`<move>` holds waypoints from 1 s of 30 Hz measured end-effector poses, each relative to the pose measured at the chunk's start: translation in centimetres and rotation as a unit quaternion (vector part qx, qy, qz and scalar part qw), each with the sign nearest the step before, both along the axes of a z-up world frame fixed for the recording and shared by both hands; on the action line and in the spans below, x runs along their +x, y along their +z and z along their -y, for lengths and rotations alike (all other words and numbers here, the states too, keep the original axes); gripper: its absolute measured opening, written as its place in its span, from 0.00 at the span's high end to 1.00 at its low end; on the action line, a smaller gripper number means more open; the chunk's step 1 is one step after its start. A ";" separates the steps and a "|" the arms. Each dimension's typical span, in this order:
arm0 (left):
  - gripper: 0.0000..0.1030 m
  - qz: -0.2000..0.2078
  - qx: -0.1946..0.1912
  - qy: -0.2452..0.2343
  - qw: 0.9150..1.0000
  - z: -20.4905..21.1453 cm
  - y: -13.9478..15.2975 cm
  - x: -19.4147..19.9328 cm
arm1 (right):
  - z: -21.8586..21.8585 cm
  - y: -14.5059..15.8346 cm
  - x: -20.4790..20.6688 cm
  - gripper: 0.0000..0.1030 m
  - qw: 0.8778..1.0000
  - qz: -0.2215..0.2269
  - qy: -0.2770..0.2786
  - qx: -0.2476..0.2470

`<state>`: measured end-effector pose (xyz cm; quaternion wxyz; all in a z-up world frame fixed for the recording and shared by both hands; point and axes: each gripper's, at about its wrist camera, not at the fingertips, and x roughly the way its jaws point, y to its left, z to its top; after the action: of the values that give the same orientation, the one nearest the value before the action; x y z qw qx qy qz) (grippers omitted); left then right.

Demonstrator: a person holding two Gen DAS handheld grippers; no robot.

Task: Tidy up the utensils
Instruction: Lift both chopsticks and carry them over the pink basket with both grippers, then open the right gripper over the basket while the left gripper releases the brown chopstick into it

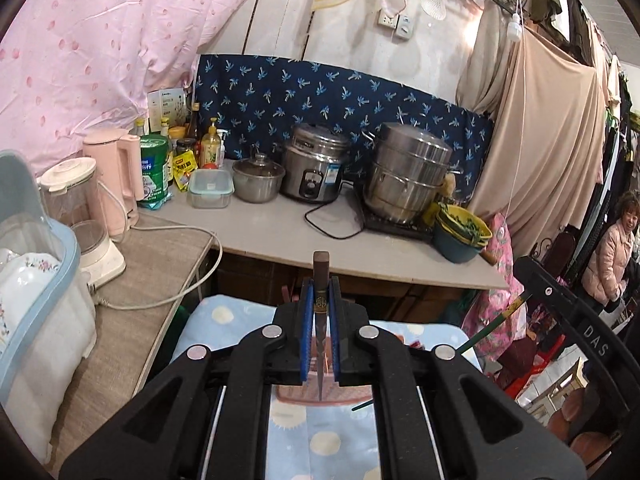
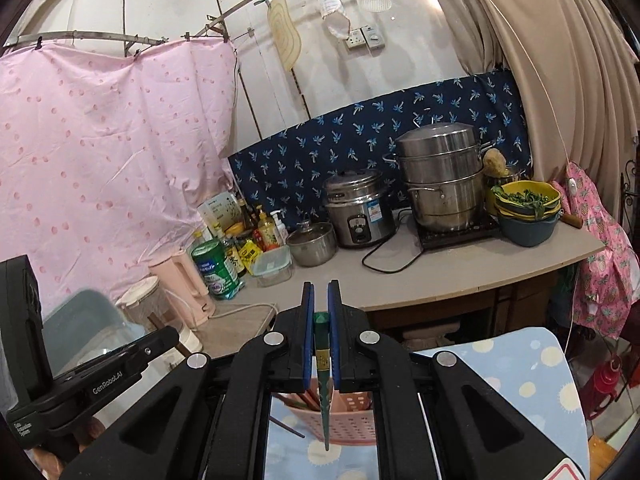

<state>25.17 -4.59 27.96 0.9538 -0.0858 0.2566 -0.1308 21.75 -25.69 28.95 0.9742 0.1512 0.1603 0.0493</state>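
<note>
Holding now: I have one chopstick in each gripper, two in all, both above the pink basket.
Brown chopstick (image 1: 321, 320): clamped between the blue pads of my left gripper (image 1: 321, 312); its blunt end sticks up past the fingers, and its tip points down at the basket's rim.
Green chopstick (image 2: 323, 364): pinched in my right gripper (image 2: 321, 344) the same way, thick end up, thin tip hanging in front of the basket.
Gripper pose: both point forward and slightly down, side by side; the right one's body shows at the right edge of the left view, and the left one's at the left edge of the right view.
Pink basket (image 2: 348, 420): perforated, standing on the blue dotted cloth (image 2: 512, 376); I see several reddish-brown sticks in it but cannot count them. One dark stick (image 2: 286, 427) lies on the cloth just left of it.
Bench (image 2: 440, 276): behind it, carrying one tiered steamer pot (image 2: 440, 176) on a hob, one rice cooker (image 2: 358, 208), one small lidded pot (image 2: 312, 242), one clear lidded box (image 2: 272, 266).
Stacked bowls (image 2: 526, 210): at the bench's right end, with greens in the top yellow one.
Dish tub (image 1: 24, 280): far left, blue-rimmed with a clear lid, with plates inside.
</note>
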 end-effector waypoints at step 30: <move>0.93 -0.046 0.030 0.016 0.998 2.5 -6.9 9.1 | -0.9 -8.3 11.7 0.93 0.996 -0.085 0.011 -0.027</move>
<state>34.23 -7.07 21.07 0.9450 -0.0669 0.3029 -0.1036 33.45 -24.77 20.64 0.9600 0.1269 0.2459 0.0430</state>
